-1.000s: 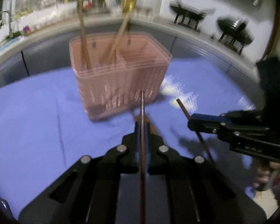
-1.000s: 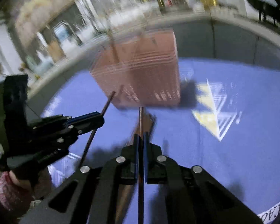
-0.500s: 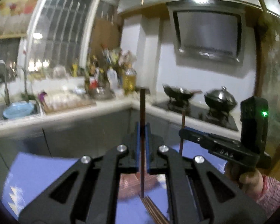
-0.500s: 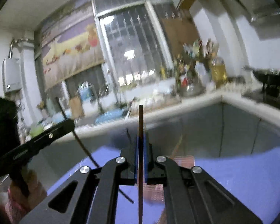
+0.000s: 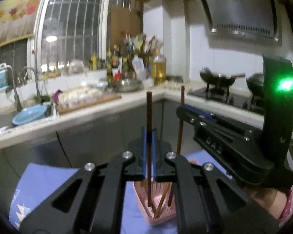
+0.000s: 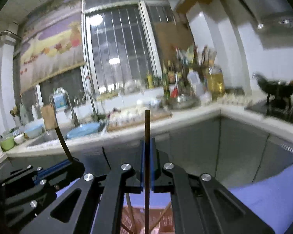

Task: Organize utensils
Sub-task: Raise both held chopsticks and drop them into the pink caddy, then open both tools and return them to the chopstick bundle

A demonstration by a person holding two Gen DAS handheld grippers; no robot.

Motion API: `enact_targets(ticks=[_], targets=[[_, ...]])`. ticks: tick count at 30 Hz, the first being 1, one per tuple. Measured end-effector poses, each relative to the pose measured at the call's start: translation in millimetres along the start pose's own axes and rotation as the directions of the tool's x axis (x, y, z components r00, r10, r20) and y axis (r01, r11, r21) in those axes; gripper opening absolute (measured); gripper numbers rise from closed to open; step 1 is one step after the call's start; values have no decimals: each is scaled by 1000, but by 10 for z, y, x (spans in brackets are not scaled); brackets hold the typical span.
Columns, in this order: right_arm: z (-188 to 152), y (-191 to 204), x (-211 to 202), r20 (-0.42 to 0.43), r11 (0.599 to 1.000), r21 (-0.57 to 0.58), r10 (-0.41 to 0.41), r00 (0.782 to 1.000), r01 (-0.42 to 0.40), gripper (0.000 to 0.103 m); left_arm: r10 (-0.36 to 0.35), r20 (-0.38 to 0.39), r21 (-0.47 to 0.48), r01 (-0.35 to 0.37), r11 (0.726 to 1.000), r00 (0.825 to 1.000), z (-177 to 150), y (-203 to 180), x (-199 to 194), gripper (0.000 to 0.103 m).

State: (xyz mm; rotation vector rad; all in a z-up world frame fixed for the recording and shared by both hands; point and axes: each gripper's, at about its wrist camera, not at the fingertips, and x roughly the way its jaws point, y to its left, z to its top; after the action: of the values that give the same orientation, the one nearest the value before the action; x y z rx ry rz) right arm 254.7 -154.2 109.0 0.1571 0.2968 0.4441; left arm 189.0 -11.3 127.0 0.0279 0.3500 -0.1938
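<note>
Both grippers have risen since a second ago: the pink basket (image 5: 156, 204), then ahead at eye level, now sits low beneath them on the blue cloth (image 5: 43, 183), and the kitchen counter (image 5: 87, 113) fills the view. The left gripper (image 5: 149, 148) is clamped tight on a dark chopstick (image 5: 148, 113), upright, lower end dipping into the basket beside other leaning chopsticks (image 5: 163, 200). The right gripper (image 6: 147, 156) likewise pinches a second chopstick (image 6: 147, 124), vertical above the basket.

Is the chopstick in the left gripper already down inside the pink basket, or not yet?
Partly in. The chopstick stands upright, clamped in the left gripper, and its lower end reaches below the pink basket rim.
</note>
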Motion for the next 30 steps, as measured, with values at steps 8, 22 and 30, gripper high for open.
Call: enact_targets(ticks=[8, 22, 30], targets=[[-439, -68, 117, -195, 997, 68, 50, 980, -37, 18, 28, -141, -90, -41, 995, 990, -366, 77, 231, 43], [-408, -59, -1535, 23, 973, 201, 108, 994, -110, 100, -34, 33, -181, 40, 983, 999, -621, -40, -1184, 43], [-1824, -249, -1715, -387, 989, 142, 21, 922, 37, 40, -239, -370, -243, 154, 958, 898, -2021, -471, -737, 42]])
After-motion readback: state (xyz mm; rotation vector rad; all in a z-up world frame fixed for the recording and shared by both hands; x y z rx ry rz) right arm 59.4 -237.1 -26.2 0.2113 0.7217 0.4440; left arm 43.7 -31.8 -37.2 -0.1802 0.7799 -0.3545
